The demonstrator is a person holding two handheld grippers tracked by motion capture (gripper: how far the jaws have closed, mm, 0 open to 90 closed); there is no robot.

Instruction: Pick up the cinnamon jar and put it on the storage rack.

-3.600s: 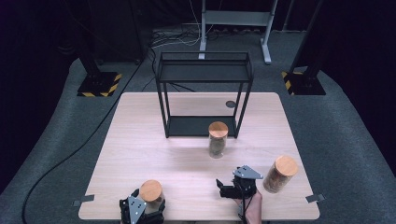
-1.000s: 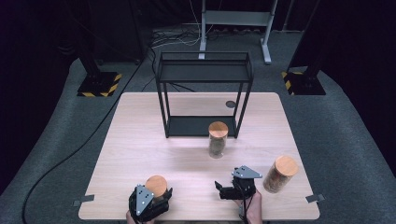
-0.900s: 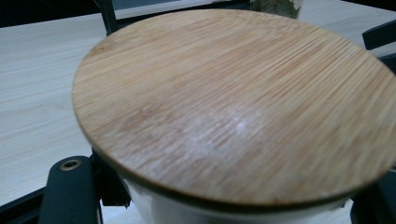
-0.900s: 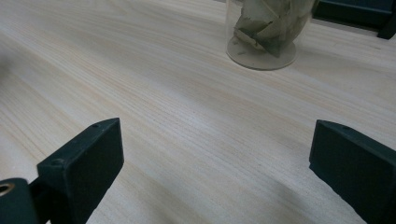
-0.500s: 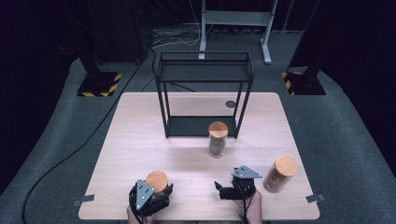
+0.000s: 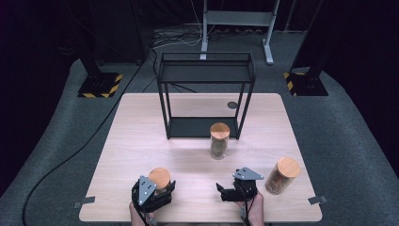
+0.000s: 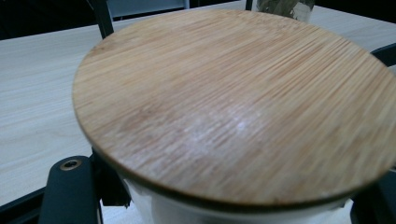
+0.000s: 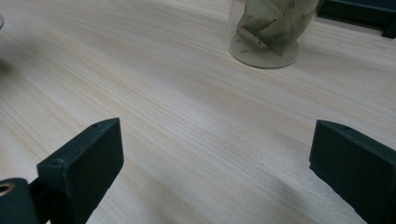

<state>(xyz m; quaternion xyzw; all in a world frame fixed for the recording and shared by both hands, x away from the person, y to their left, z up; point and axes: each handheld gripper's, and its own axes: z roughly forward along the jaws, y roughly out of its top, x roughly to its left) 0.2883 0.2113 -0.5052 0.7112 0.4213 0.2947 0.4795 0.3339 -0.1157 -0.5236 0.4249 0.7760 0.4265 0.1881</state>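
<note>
My left gripper [image 6: 154,192] is shut on a glass jar with a round bamboo lid [image 6: 159,178] near the table's front left. In the left gripper view the lid [image 7: 233,102] is very close, with the black jaws against the jar's sides below it. My right gripper [image 6: 226,193] rests near the front edge, right of centre. Its fingers [image 8: 84,158] stand wide apart, open over bare wood. A second lidded jar [image 6: 219,140] holding dried leaves [image 8: 271,28] stands mid-table. A third jar [image 6: 281,175] stands just right of my right gripper.
A black metal two-level rack [image 6: 207,80] stands at the back of the wooden table [image 6: 141,136], just behind the middle jar. A small dark disc [image 6: 232,105] lies beside the rack's right leg. Dark carpet and stand bases surround the table.
The left gripper and its jar have shifted a little away from the front edge and to the right since the earliest frame. The right gripper has stayed still.
</note>
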